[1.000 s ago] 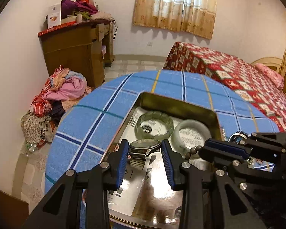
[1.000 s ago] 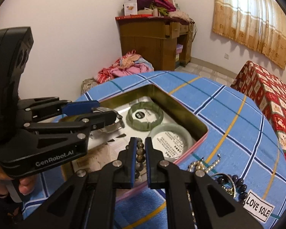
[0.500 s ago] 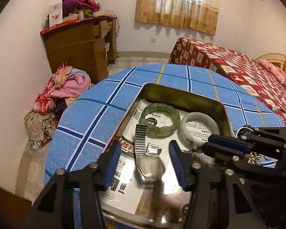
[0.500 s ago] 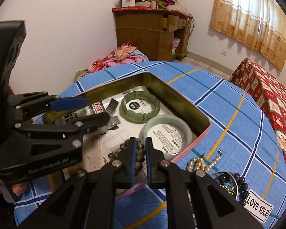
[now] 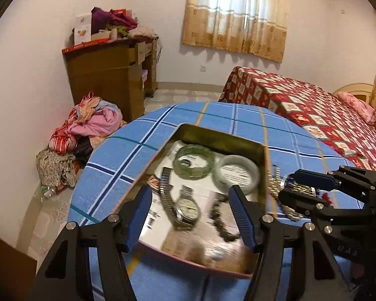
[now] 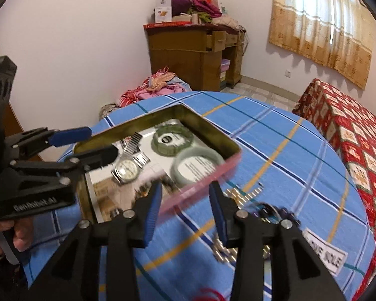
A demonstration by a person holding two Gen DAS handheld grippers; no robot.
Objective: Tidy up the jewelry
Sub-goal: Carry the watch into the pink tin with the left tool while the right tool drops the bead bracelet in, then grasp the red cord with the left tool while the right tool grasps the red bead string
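An open metal tin (image 5: 220, 135) (image 6: 208, 128) on the blue checked cloth holds a green bracelet (image 5: 194, 160) (image 6: 173, 139), a pale bangle (image 5: 237, 173) (image 6: 196, 166), a silver watch (image 5: 186, 209) (image 6: 126, 170) and a dark bead bracelet (image 5: 221, 220). My left gripper (image 5: 190, 193) (image 6: 102, 140) hangs above the watch, apart from it, its jaws opening and empty. My right gripper (image 6: 185, 188) (image 5: 300, 190) stands over the tin's near pink rim, jaws opening with nothing between them.
Loose jewelry lies on the cloth right of the tin: a pale bead chain (image 6: 240, 195) and a dark bead bracelet (image 6: 270, 210), near a white label (image 6: 325, 258). A hand (image 6: 20, 233) holds the left gripper. Beyond the round table are a red bed (image 5: 313, 110) and a wooden desk (image 5: 107, 80).
The left gripper let go of the watch, which now lies in the tin. The right gripper opened and dropped the dark bead bracelet into the tin. Both grippers pulled back.
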